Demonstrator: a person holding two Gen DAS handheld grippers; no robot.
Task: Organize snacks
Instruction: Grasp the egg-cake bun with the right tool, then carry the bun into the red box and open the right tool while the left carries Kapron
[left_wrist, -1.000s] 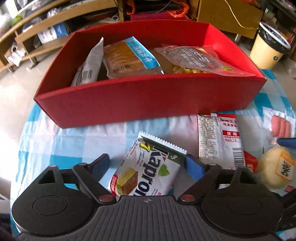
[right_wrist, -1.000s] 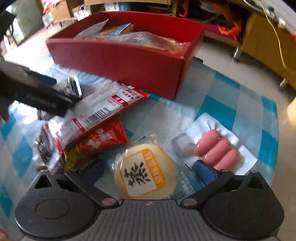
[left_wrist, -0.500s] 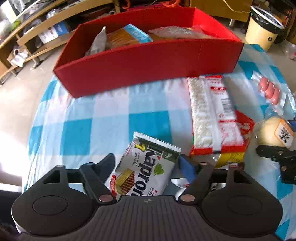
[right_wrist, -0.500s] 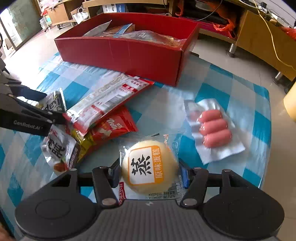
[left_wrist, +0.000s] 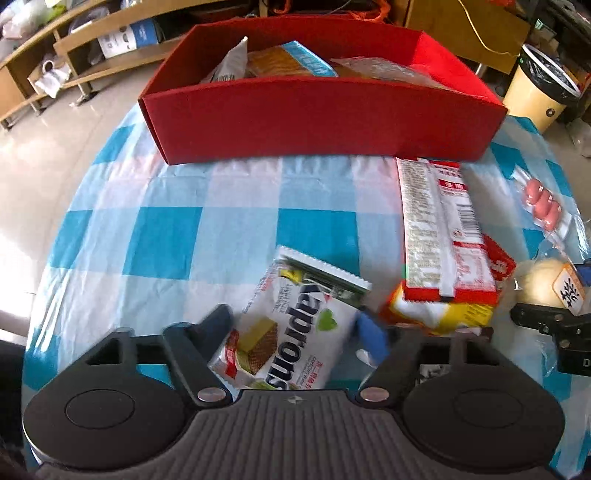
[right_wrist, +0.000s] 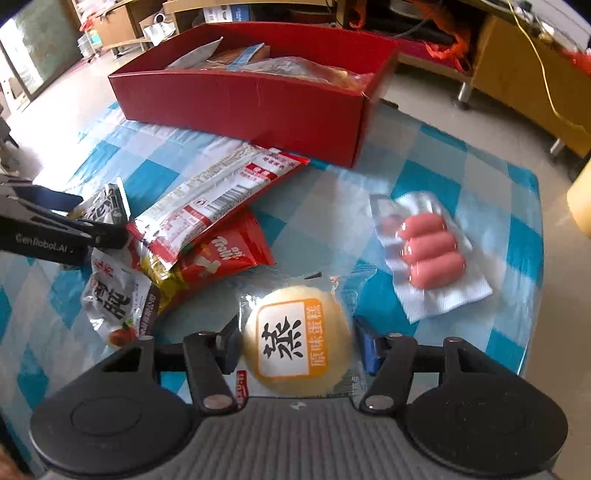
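On the blue-checked tablecloth (left_wrist: 166, 229), the left gripper (left_wrist: 295, 326) clamps a white wafer packet (left_wrist: 295, 325) between closed jaws. Beside it, the right gripper (right_wrist: 295, 341) has its jaws closed against a round steamed cake (right_wrist: 295, 339). Behind both, the red box (right_wrist: 258, 103) holds several packets; a sausage pack (right_wrist: 432, 251) lies just right of the cake.

We note glossy plastic wrap on the steamed cake (right_wrist: 295, 347), matt card on the red box (left_wrist: 325, 122), and smooth checked cloth on the tabletop (left_wrist: 166, 236).
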